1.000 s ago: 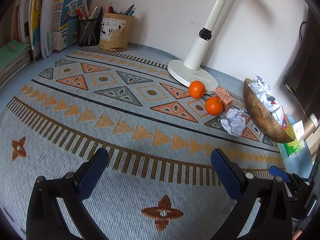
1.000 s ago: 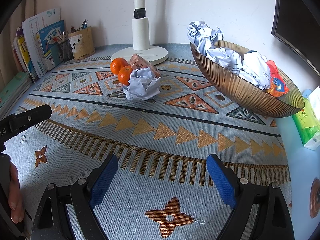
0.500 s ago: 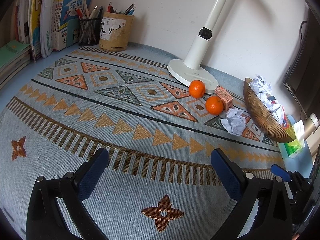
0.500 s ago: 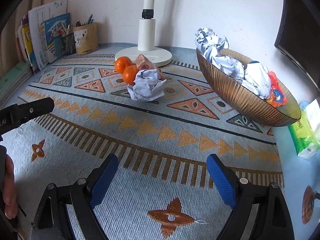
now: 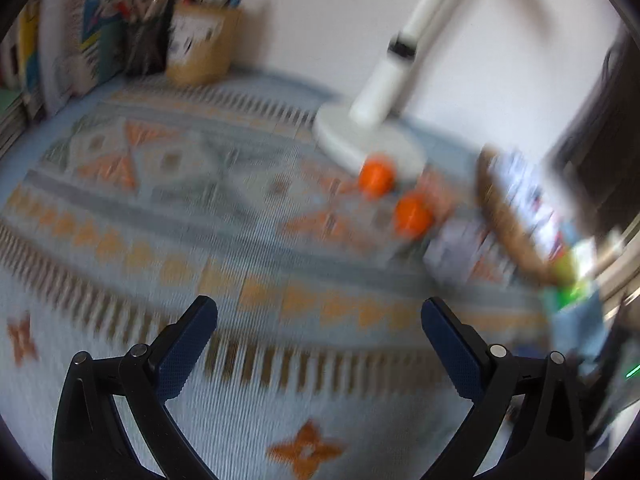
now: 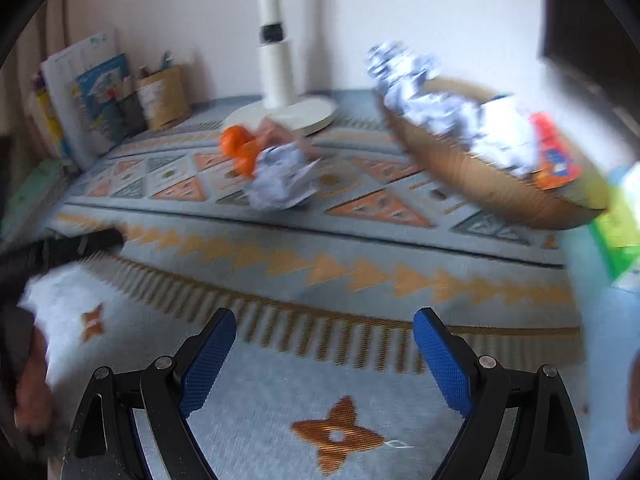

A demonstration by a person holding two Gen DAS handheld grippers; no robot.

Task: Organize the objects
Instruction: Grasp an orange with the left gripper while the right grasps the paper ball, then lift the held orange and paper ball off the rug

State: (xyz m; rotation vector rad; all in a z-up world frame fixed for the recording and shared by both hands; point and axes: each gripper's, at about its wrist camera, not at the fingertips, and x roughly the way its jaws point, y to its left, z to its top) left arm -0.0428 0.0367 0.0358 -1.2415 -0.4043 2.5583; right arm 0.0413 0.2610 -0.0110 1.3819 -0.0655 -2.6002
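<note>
both grippers, right gripper [image 6: 324, 344] and left gripper [image 5: 318, 332], gape empty over the patterned woven mat [image 6: 280, 380]. beyond lies the crumpled white paper ball [image 6: 282, 178], touching 2 oranges [image 6: 240, 148]; a hasty grab could roll them, or nudge the golden ribbed bowl [image 6: 480, 176] further right.

Black fingers [image 6: 208, 356], blue dimpled pads.

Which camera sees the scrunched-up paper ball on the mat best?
The right wrist view: the paper ball sits near centre, only mildly blurred. In the left wrist view it is a pale smear beside the bowl.
</note>
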